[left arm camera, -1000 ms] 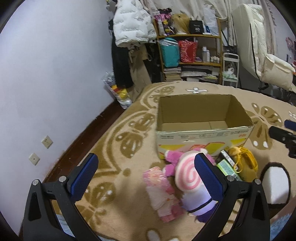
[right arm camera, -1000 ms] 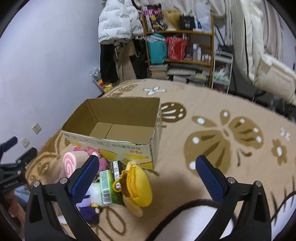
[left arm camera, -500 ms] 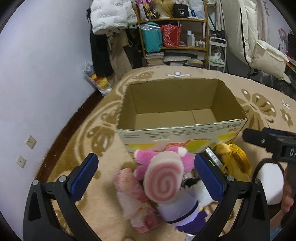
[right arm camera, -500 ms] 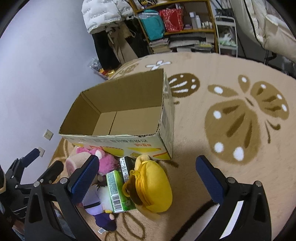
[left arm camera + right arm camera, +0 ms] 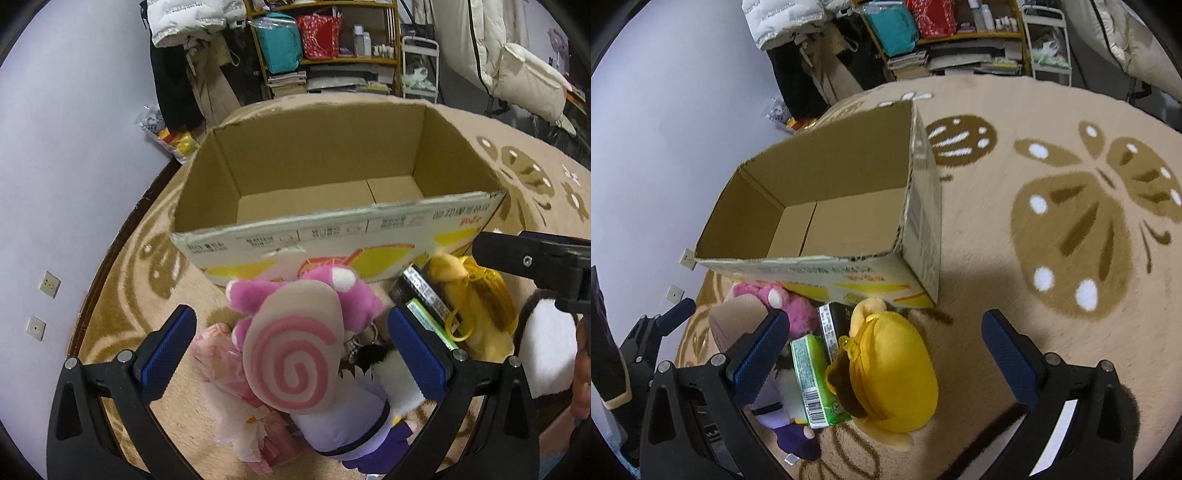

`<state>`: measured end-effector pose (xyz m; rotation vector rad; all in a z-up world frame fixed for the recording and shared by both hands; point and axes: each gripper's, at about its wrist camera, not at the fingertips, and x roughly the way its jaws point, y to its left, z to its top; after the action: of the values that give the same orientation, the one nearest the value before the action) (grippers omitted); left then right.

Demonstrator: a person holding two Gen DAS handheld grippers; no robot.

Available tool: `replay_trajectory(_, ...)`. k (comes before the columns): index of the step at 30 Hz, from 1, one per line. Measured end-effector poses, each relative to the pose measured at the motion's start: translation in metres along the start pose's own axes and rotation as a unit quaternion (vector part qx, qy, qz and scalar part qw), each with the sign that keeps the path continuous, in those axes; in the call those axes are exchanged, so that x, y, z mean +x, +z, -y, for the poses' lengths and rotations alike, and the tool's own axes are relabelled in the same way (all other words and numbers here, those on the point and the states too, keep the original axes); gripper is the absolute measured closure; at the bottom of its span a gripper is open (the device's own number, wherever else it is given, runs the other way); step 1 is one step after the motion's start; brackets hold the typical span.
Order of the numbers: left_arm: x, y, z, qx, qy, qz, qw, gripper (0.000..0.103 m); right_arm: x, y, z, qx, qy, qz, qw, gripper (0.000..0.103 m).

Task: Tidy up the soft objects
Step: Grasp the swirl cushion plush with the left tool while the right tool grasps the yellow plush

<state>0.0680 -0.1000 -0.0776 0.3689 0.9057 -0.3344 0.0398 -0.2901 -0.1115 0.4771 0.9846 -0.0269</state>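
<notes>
**Both pairs of fingers spread over the toy pile in front of the box**

Fingers on my left gripper stand wide apart, straddling the swirl-faced plush that lies just in front of the cardboard box; neither pad touches it. Those of my right gripper are equally spread and hold nothing, with the yellow plush between them, nearer the left pad.

All the soft things lie heaped against the box's printed front wall; the box itself looks bare inside. I judge the step in hand to be the first pick. To do it well, I should lower the left fingers around the thick middle of the swirl-faced plush, squeeze until the stuffing resists, then lift clear over the front rim before letting go.

Crowding is the trouble. A pink plush is wedged between the swirl-faced one and the box, and a pale pink frilly bundle lies on its side away from the yellow plush. A green carton and a dark carton stand between the two toys I aim at; these look rigid and could snag a pad. My two grippers work close together, so they could collide.
</notes>
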Motion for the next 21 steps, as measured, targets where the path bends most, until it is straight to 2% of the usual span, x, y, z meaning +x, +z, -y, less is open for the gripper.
replay_trajectory(3, 0.004, -0.002, 0.004, 0.004, -0.007, -0.007, 0.9999, 0.01, 0.006, -0.002, 0.0, 0.0, 0.009, -0.014, 1.0, 0.005)
replay_trajectory(7, 0.01, -0.006, 0.004, 0.002, -0.011, -0.024, 0.9996, 0.023, 0.013, -0.006, -0.002, -0.003, 0.013, -0.033, 0.999, 0.006)
replay_trajectory(9, 0.013, -0.008, 0.002, -0.002, -0.011, -0.03, 0.9995, 0.026, 0.017, -0.007, -0.003, -0.003, 0.016, -0.043, 0.999, 0.006)
replay_trajectory(11, 0.016, -0.009, 0.0, -0.008, -0.013, -0.036, 0.9992, 0.035, 0.022, -0.009, -0.002, -0.004, 0.016, -0.055, 0.998, 0.008)
replay_trajectory(12, 0.017, -0.009, -0.001, -0.011, -0.015, -0.039, 0.9991, 0.041, 0.024, -0.01, -0.001, -0.004, 0.013, -0.059, 0.998, 0.016)
replay_trajectory(14, 0.019, -0.01, -0.005, -0.018, -0.018, -0.045, 0.9986, 0.047, 0.028, -0.011, -0.001, -0.007, 0.012, -0.069, 0.998, 0.026)
replay_trajectory(16, 0.019, -0.012, -0.009, -0.024, -0.016, -0.043, 0.9987, 0.053, 0.03, -0.012, -0.001, -0.009, 0.022, -0.077, 0.997, 0.045)
replay_trajectory(20, 0.018, -0.012, -0.014, -0.029, -0.022, -0.039, 0.9986, 0.058, 0.028, -0.011, -0.002, -0.016, 0.023, -0.07, 0.997, 0.058)
replay_trajectory(21, 0.017, -0.013, -0.014, -0.03, -0.021, -0.038, 0.9986, 0.059, 0.028, -0.011, -0.003, -0.018, 0.023, -0.067, 0.997, 0.058)
